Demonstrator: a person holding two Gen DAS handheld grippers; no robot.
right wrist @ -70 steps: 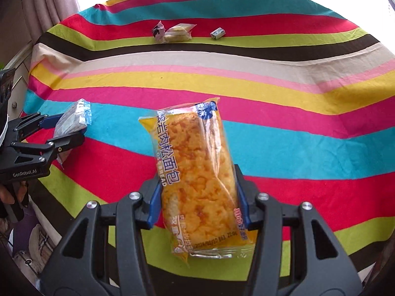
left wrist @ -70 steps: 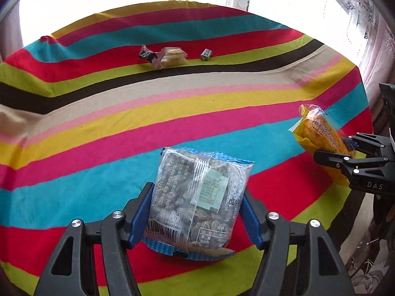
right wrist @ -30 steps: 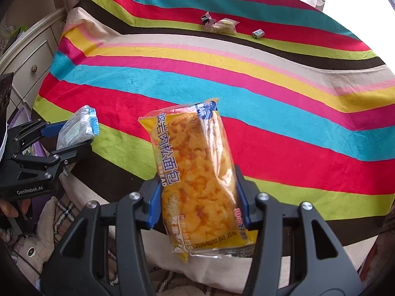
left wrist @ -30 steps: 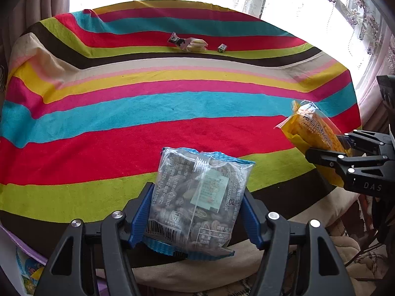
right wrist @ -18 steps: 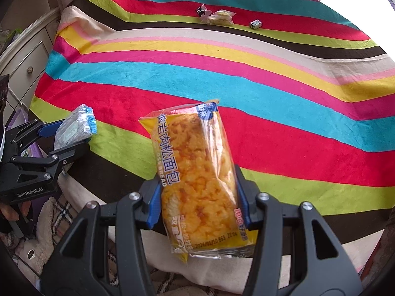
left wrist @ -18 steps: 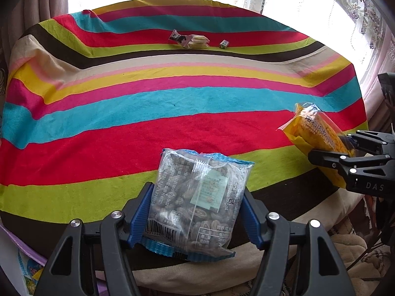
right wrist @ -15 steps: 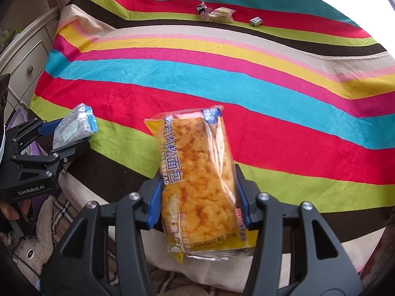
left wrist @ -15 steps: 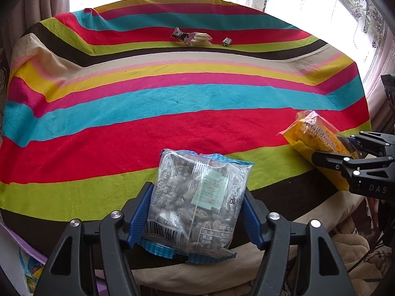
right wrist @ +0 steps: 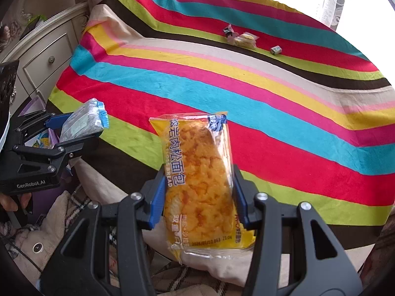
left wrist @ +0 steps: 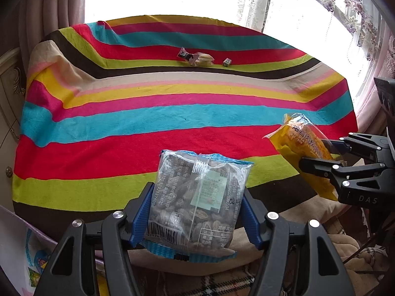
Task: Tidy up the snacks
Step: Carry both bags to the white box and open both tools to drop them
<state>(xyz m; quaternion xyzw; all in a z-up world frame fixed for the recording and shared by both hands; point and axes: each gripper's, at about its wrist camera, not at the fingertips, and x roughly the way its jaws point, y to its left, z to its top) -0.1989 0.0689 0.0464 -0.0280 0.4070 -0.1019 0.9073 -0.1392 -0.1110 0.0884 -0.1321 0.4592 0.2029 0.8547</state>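
Observation:
My left gripper (left wrist: 197, 190) is shut on a clear bag of nuts (left wrist: 195, 212) with blue edges, held upright over the near edge of the striped tablecloth (left wrist: 123, 123). My right gripper (right wrist: 198, 172) holds a yellow bread pack (right wrist: 197, 167) standing on end, and its jaws are closing on it. Each gripper appears in the other's view: the right gripper (left wrist: 318, 157) with the bread pack (left wrist: 301, 138) at right, the left gripper (right wrist: 76, 130) with the nut bag (right wrist: 84, 120) at left. Three small snacks lie far across the table: a dark wrapper (left wrist: 184, 54), a pale biscuit pack (left wrist: 202, 59) and a tiny box (left wrist: 226, 62).
A cream cabinet with drawers (right wrist: 47, 61) stands left of the table. Curtains (left wrist: 49, 12) and a bright window lie behind it. A beige and plaid blanket (right wrist: 61, 209) sits below the table's near edge. A hand (right wrist: 14, 202) holds the left gripper.
Both grippers have drawn back and up from the table, which now looks smaller and farther. The bread pack has shifted a little lower between the right fingers. The nut bag keeps its place.

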